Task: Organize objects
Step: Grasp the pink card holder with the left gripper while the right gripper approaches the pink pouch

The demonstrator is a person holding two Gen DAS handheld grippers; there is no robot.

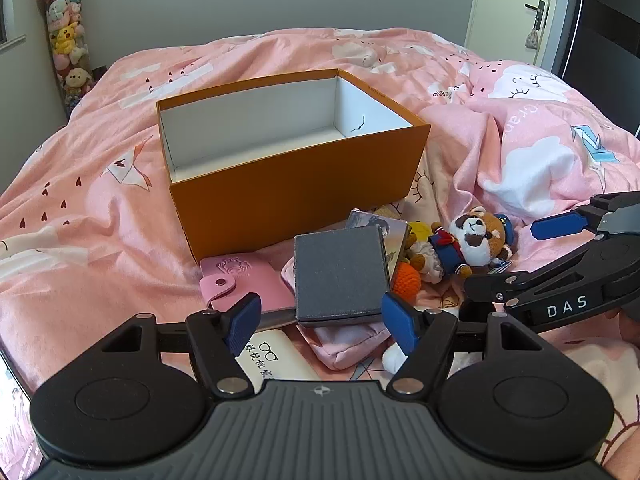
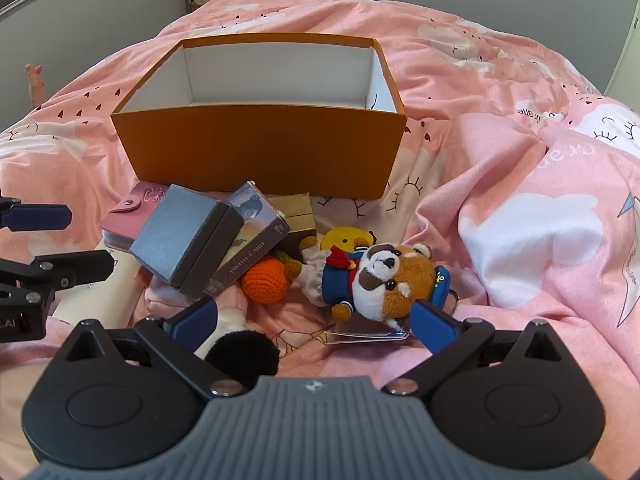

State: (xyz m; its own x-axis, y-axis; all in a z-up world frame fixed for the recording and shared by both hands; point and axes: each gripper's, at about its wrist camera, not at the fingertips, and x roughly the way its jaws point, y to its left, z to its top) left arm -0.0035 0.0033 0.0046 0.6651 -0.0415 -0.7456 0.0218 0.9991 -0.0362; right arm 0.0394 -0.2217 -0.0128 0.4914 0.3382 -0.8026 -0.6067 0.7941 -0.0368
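An open, empty orange box [image 1: 280, 184] [image 2: 264, 148] sits on the pink bed. In front of it lies a pile: a grey box [image 1: 340, 272] [image 2: 180, 236], a pink card wallet [image 1: 244, 284] [image 2: 132, 204], a photo card box [image 2: 252, 232], a gold box [image 2: 296, 212], an orange crochet fruit [image 2: 264, 280] and a red panda plush [image 1: 476, 240] [image 2: 380, 280]. My left gripper [image 1: 320, 324] is open, its fingers on either side of the grey box's near edge. My right gripper [image 2: 316, 320] is open just in front of the plush.
A pink pouch [image 1: 348, 344] and a white glasses case [image 1: 276, 356] lie under the grey box. The rumpled quilt [image 2: 520, 200] rises to the right. A tall tube of plush toys [image 1: 66, 40] stands by the far left wall; a door [image 1: 516, 8] is at far right.
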